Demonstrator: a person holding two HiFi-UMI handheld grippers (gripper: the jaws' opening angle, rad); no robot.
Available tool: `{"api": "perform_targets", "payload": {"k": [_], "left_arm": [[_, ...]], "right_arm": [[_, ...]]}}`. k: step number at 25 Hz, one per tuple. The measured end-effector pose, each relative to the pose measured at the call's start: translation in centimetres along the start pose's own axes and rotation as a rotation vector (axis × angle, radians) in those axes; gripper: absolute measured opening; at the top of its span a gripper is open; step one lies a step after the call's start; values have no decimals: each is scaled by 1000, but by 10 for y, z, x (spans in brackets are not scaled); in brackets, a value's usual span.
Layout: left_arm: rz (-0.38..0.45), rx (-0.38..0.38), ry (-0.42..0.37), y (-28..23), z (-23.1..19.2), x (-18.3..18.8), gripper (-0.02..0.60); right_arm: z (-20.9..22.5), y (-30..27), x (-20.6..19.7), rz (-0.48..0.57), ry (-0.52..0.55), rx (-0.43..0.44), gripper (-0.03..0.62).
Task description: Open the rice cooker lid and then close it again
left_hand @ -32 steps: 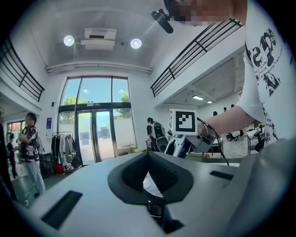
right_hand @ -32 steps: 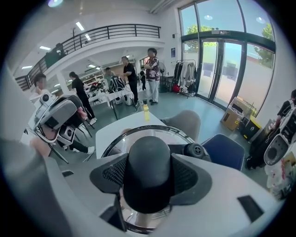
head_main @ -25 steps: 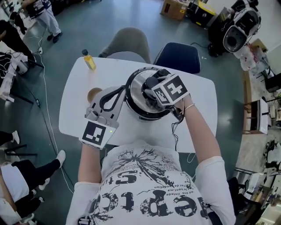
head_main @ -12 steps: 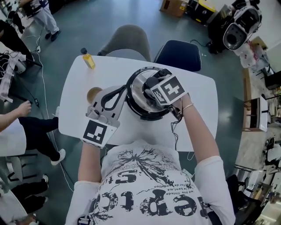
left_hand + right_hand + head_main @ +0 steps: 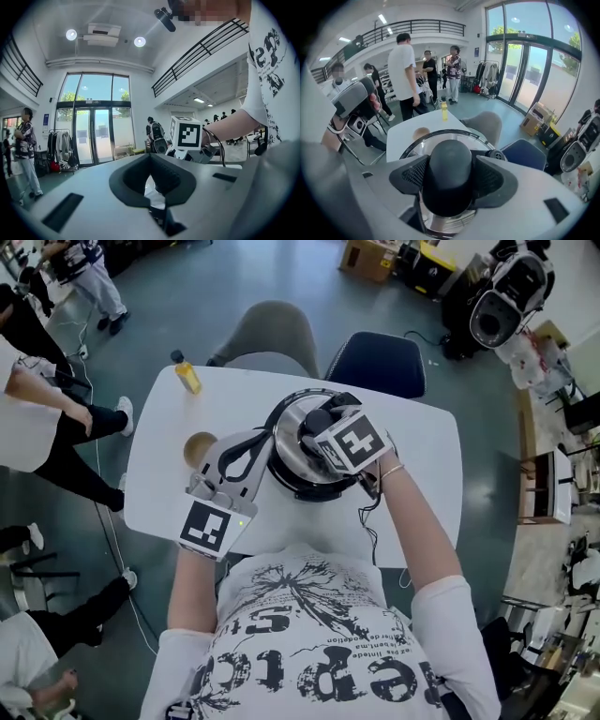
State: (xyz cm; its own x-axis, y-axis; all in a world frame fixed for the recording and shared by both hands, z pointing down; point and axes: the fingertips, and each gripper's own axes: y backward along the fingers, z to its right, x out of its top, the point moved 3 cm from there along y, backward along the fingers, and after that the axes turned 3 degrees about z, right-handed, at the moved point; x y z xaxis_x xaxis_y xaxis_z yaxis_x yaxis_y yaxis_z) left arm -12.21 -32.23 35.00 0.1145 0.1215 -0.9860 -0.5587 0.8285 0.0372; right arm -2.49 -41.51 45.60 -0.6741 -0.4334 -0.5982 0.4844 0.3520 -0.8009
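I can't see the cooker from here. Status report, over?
Right gripper clamped on lid knob, jaws just loosened slightly. Left gripper shut, beside cooker. Lid down. Nothing in the way.

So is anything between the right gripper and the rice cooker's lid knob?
Nothing visible. The right gripper already has the black lid knob between its jaws, with a pad against each side of it.
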Motion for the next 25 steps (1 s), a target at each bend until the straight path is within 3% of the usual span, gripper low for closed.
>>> {"api": "perform_targets", "payload": {"k": [2, 8, 14, 17, 20, 25], "left_arm": [[3, 7, 0, -1, 6, 7, 12], [5, 22, 1, -2, 15, 15, 12], [5, 16, 2, -11, 31, 24, 12], [-5, 25, 8, -16, 30, 18, 12], [-47, 11, 19, -20, 34, 14, 12], [-43, 7, 22, -26, 35, 15, 12]], "right_arm": [[4, 9, -1, 34, 8, -35, 355], [6, 38, 7, 151, -59, -32, 332], [29, 87, -4, 346, -136, -110, 175], [33, 97, -12, 450, -163, -150, 30], [35, 104, -23, 545, -176, -156, 15], [27, 119, -33, 674, -100, -172, 15]]}}
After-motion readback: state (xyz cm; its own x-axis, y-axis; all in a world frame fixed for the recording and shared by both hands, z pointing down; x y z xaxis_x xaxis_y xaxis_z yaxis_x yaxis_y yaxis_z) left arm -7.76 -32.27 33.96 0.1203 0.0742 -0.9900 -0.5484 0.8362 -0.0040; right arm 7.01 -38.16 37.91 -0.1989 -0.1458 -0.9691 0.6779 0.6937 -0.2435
